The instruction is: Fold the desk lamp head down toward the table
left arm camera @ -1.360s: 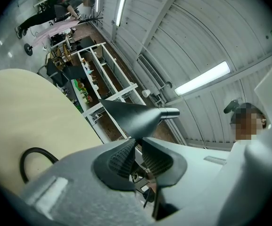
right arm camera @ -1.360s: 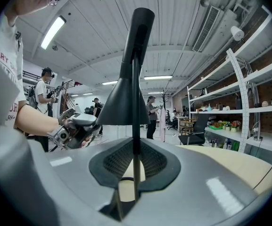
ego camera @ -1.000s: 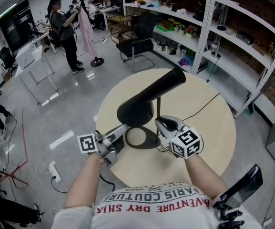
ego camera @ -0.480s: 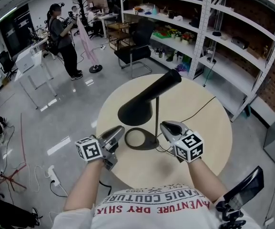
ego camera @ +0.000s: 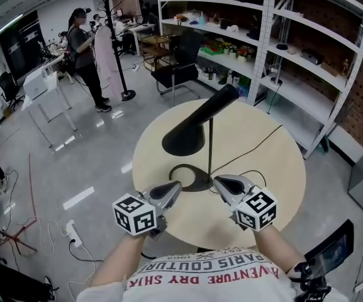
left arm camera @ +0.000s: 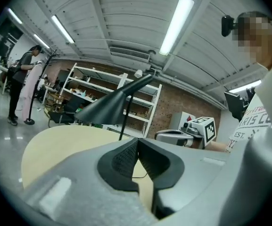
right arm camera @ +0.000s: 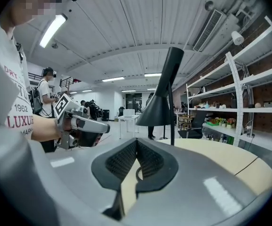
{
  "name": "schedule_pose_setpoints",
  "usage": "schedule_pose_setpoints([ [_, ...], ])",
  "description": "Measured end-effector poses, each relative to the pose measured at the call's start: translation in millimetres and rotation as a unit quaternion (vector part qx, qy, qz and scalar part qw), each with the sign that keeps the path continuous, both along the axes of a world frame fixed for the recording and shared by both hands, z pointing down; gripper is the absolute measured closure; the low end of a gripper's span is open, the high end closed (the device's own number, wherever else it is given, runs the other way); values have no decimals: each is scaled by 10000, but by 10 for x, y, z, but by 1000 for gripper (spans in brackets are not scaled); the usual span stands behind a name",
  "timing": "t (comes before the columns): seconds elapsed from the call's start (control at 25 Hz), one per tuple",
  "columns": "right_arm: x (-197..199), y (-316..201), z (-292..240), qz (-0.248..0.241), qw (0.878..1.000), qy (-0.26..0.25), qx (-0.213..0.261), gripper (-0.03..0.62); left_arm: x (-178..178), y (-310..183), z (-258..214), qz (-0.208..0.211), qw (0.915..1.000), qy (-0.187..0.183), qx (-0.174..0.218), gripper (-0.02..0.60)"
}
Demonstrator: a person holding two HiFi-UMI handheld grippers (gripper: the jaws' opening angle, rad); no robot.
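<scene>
Black lamp (ego camera: 185,137) upright on my table (ego camera: 269,162); L gripper (ego camera: 175,187) & R gripper (ego camera: 218,180) jaws just closed together, empty, near it.

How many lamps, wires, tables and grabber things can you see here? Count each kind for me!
Desk lamp: 1
Cable: 1
Round table: 1
Grippers: 2, the left gripper and the right gripper
Total: 5
</scene>
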State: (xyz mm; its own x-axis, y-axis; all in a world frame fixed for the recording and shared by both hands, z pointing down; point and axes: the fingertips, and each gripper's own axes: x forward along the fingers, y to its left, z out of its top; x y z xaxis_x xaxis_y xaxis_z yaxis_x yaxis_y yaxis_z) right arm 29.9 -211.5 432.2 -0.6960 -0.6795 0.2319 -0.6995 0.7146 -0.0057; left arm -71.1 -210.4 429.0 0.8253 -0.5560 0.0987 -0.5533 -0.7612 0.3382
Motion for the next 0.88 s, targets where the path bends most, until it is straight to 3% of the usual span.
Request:
schedule_pose_setpoints([
  [0.28, -92, 382, 55, -102, 9999, 105, -88, 592, 246, 477, -62, 326, 9956, -730, 486, 580],
  [0.52, -76, 627, 126, -248, 9994, 162, -192, 592, 411, 595, -17, 472, 9918, -1019, 608, 580],
  [0.88, -104, 723, 203, -297, 9990, 166, -297, 592, 516, 707, 119, 691, 9897, -1148, 507, 580],
])
